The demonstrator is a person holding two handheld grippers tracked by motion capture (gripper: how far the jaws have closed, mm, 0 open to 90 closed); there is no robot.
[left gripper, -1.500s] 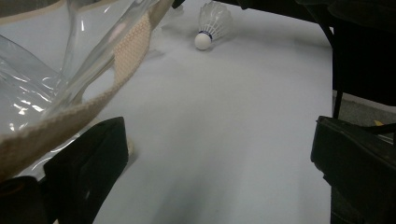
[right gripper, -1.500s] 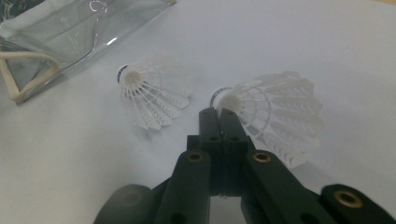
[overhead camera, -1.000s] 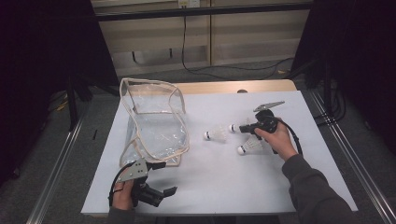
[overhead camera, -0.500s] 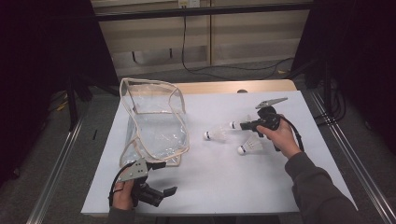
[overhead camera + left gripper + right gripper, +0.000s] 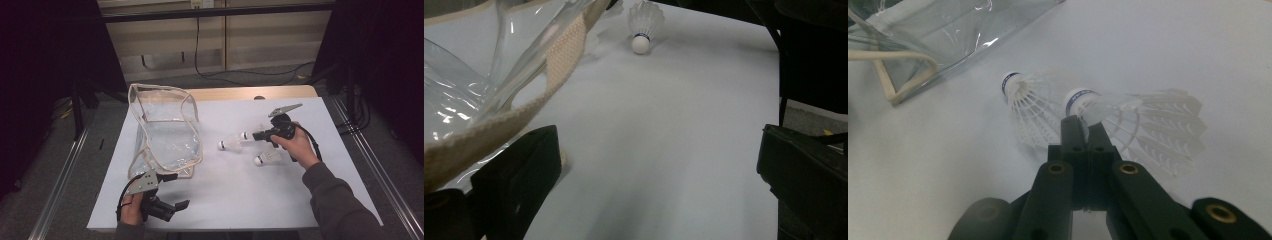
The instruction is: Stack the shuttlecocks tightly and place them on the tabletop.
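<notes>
- Pinching one shuttlecock (image 5: 1088,107) in the right claw (image 5: 1082,127) — seemingly gripped, not yet carried.
- Waiting near the clear bag (image 5: 165,130), the left claw (image 5: 172,207) is standing spread — the next move is probably needing the bag's mouth held wide.

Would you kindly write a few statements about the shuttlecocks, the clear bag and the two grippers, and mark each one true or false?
1. The right gripper is shut on a shuttlecock. True.
2. Three shuttlecocks lie inside the clear bag. False: none can be seen in it; they are on the white table to its right, or in the gripper.
3. The left gripper stands open near the bag's front corner. True.
4. The left gripper holds a shuttlecock. False: nothing is between its jaws.
</notes>
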